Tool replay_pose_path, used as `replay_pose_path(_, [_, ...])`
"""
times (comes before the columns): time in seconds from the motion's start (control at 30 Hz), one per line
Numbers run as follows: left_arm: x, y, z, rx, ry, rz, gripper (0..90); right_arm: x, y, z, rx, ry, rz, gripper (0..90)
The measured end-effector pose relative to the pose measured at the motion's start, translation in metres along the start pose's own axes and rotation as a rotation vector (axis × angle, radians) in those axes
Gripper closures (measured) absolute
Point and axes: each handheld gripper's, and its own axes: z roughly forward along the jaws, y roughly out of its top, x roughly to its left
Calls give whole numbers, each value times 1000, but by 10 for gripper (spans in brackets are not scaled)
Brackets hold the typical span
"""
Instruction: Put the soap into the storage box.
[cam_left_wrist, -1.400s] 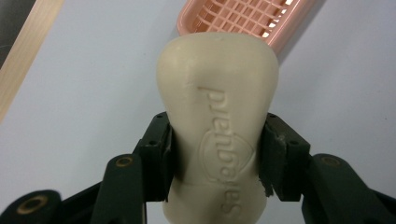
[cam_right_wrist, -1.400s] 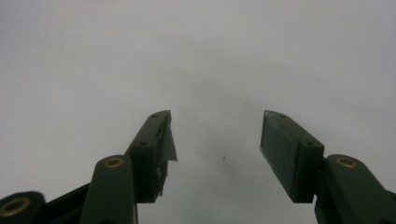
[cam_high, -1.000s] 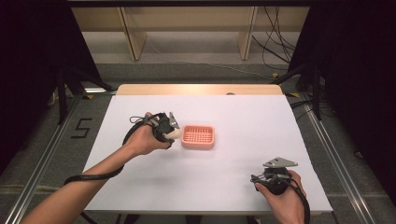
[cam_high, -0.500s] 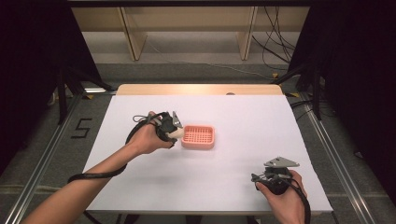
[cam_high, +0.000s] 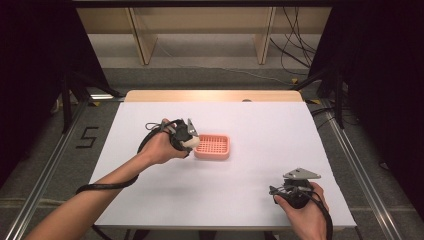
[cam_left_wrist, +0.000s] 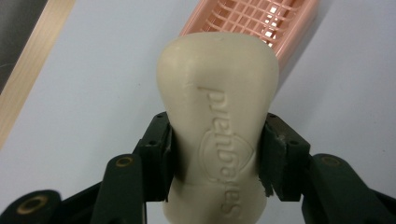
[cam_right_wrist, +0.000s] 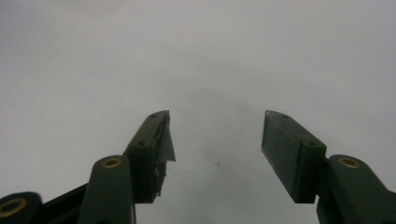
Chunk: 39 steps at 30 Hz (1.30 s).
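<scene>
Beside the pink basket (cam_high: 212, 146), the left gripper (cam_high: 189, 140) clamps a cream soap bar (cam_left_wrist: 218, 121); the right gripper (cam_right_wrist: 215, 140) rests agape, empty.

The cream soap bar (cam_left_wrist: 218, 135) bears the embossed word "Safeguard"; a taped "5" (cam_high: 86, 136) marks the floor left of the table (cam_high: 260, 125).

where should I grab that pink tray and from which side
Take the pink tray by one thin side wall, probably the right one, coming from above with one jaw inside and one outside. It is shallow and lies flat on the table, and the left tool, shut on the soap, crowds its left edge.
</scene>
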Motion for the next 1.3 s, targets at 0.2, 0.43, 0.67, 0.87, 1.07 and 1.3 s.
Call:
replay_pose_path(0.2, [0, 3, 3, -6, -1, 13, 497, 2, 0, -1, 17, -1, 30, 429])
replay_pose_path(0.43, [1, 7, 4, -13, -4, 21, 497, 1, 0, -1, 9, -4, 17, 429])
replay_pose_path(0.67, [1, 10, 9, -24, -20, 26, 497, 0, 0, -1, 3, -10, -1, 429])
replay_pose_path(0.87, [2, 14, 11, -39, -17, 33, 497, -2, 0, 1, -6, 15, -14, 428])
replay_pose_path(1.07, [4, 18, 13, -58, -27, 30, 496, 0, 0, 0, 0, 0, -2, 428])
replay_pose_path(1.3, [5, 21, 17, -83, -31, 41, 496, 0, 0, 0, 3, 0, 0, 428])
